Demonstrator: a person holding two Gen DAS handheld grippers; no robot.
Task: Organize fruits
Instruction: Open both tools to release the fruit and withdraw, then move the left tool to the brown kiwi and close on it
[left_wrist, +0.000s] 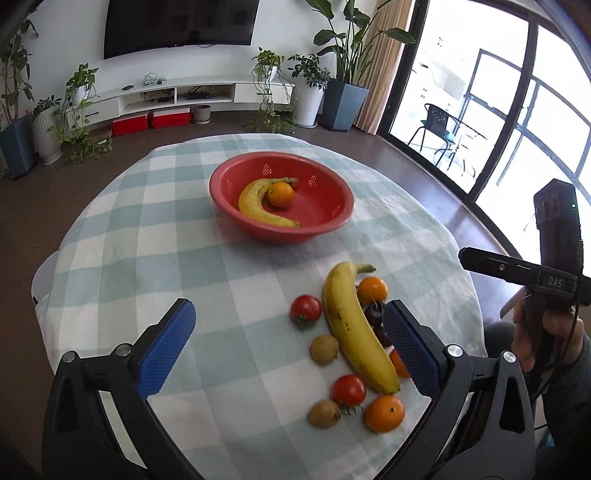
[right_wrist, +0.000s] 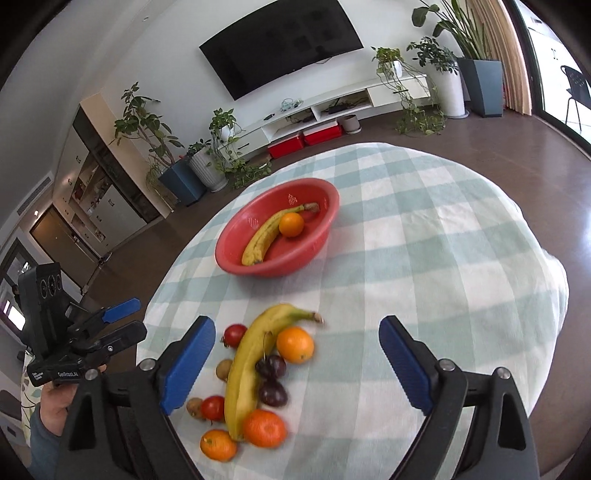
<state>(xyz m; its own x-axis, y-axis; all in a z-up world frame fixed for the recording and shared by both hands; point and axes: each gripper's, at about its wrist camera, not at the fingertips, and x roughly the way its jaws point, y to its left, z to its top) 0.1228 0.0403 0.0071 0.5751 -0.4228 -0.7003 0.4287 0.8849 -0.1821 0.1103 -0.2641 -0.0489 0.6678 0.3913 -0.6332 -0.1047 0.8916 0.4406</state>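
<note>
Right, both grippers are up over the near edge of the checked tablecloth (left_wrist: 147, 229), jaws wide apart, nothing between them. Left gripper (left_wrist: 288, 347) frames the loose fruit; right gripper (right_wrist: 297, 363) does too. "DAS" reads on the right tool's side; the left tool's label is too small to read. Red bowl (left_wrist: 325, 206) sits mid-table with a banana (left_wrist: 255, 210) and an orange (left_wrist: 280, 194) inside. Cherries (right_wrist: 271, 380) are half hidden behind a blue pad in the left view.
</note>
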